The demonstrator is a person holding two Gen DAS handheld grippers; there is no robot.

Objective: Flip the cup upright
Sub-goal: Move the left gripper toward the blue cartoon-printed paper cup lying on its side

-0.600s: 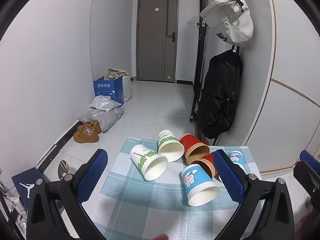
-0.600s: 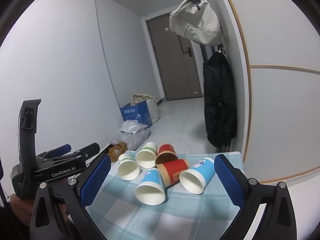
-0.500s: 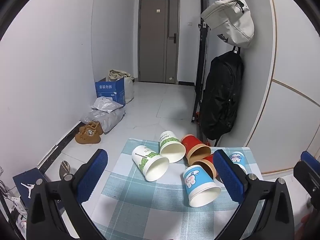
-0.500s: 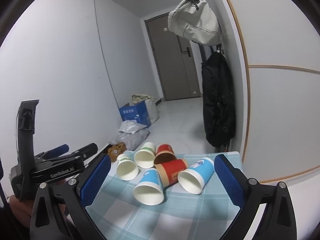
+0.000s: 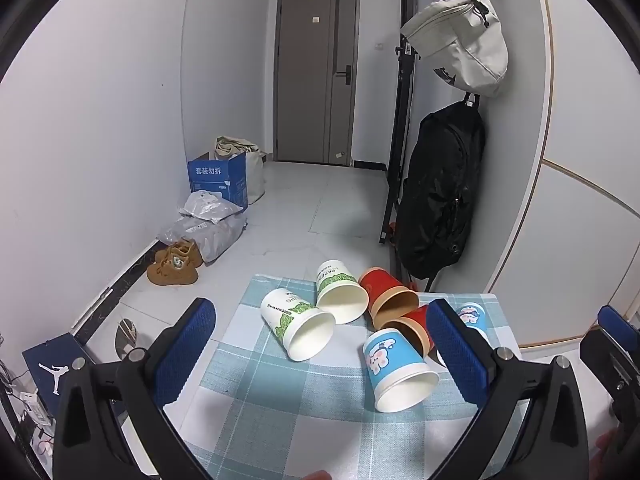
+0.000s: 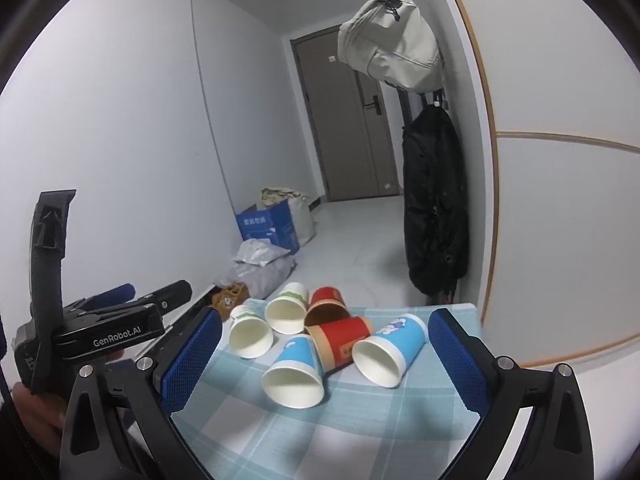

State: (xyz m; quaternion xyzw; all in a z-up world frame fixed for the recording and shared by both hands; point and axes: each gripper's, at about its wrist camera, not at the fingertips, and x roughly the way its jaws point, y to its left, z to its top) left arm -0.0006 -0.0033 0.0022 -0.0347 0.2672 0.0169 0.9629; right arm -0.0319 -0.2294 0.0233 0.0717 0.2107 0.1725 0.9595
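Cups: six printed paper cups [image 6: 295, 368] lie tipped in a cluster on the checked-cloth bench [image 6: 360, 432], mouths toward me.
Left gripper [image 5: 320, 354]: jaws apart, empty, hovering short.
Right gripper [image 6: 324, 354]: jaws apart, framing the blue pair.

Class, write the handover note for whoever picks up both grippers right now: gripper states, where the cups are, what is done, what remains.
Left gripper: open, empty, short of the cups.
Right gripper: open, empty, also hanging back.
Six paper cups lie on their sides, clustered on the checked cloth: two white-green cups, two red cups, two blue cups.
Done: none upright.
Left: all six; the near blue cup looks like the easiest start.
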